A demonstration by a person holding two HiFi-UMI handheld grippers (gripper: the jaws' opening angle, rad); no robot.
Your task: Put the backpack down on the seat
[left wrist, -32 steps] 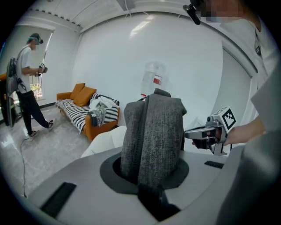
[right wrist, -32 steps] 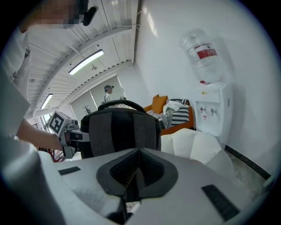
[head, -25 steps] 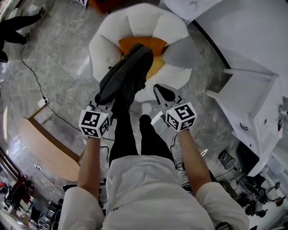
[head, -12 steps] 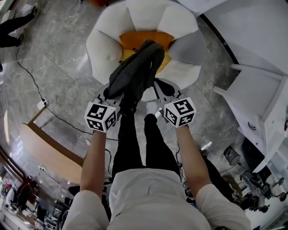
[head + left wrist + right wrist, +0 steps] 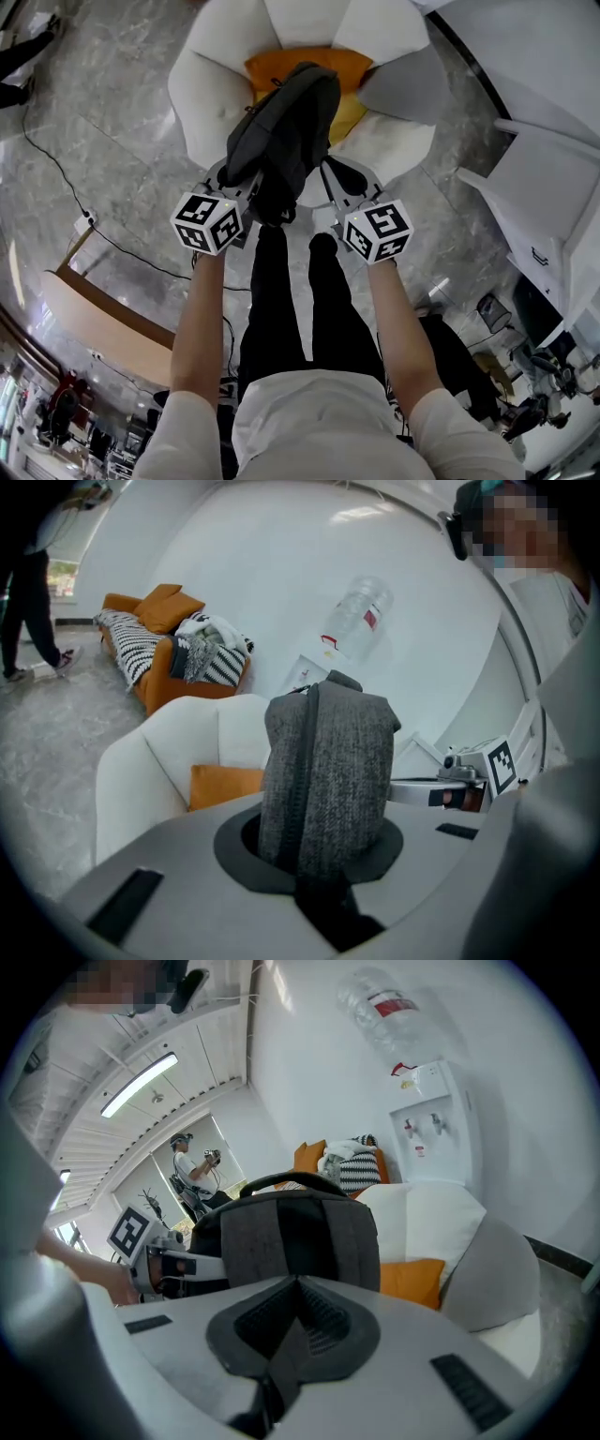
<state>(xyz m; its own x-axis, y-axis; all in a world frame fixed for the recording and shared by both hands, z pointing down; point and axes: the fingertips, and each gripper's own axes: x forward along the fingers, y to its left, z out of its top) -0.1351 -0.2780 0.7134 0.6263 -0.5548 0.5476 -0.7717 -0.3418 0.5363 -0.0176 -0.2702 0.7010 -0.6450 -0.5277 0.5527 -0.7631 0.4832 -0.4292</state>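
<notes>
Grey backpack hung gripped in the left claw over the seat's near edge. Released there, it could topple off. The right claw was closed and empty.

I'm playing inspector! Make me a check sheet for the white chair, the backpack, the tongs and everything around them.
Surface: white armchair seat, with an orange cushion on it.
Job's things: grey backpack, held up over the seat; whether it touches the seat cannot be told.
Clutter: nothing seen on the seat apart from the cushion.
Grippers: left tongs shut on the backpack; right tongs shut with nothing between them, close beside the backpack.
Cables: black cable lying on the floor to the left.
Surroundings: marble floor, wooden table, white cabinet, water dispenser.
</notes>
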